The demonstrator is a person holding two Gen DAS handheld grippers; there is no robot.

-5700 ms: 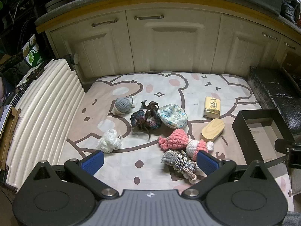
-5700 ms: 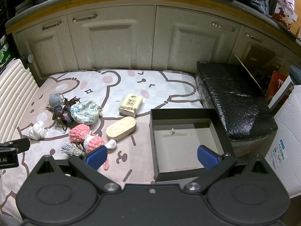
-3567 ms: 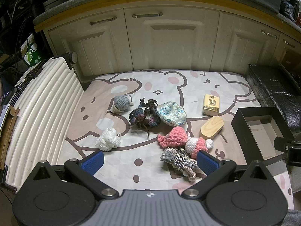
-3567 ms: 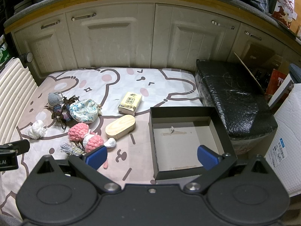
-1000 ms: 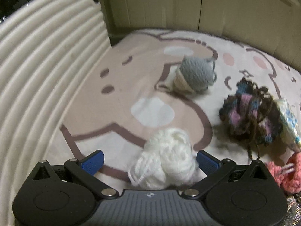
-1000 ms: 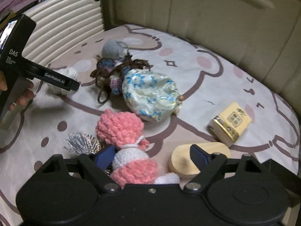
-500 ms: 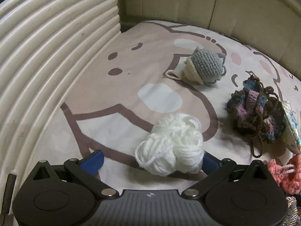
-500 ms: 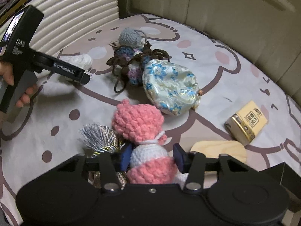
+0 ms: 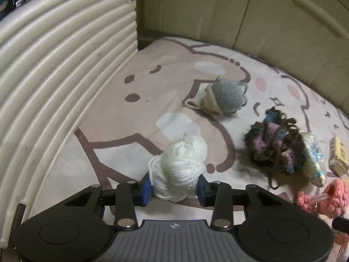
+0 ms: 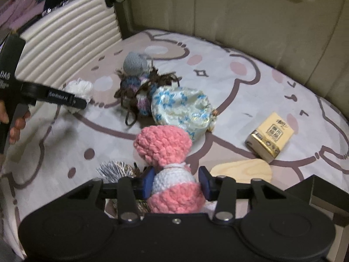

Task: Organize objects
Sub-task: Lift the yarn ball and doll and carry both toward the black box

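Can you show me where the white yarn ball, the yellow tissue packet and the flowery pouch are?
white yarn ball [image 9: 178, 166]: left wrist view, middle of the bundle.
yellow tissue packet [image 10: 270, 136]: right wrist view, printed top face.
flowery pouch [image 10: 181, 107]: right wrist view, middle of the fabric.

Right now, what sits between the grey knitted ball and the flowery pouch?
The dark tangled yarn bundle lies between the grey knitted ball and the flowery pouch, clearest in the right wrist view.

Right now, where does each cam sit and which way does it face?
Left wrist: on the left hand-held gripper, angled down at the mat; its pads clamp the white yarn ball.
Right wrist: on the right hand-held gripper, angled down; its pads clamp the pink-and-white crochet toy; the person's fingers show at left.
Shared: yarn ball, grey crochet piece, dark multicolour yarn bundle.
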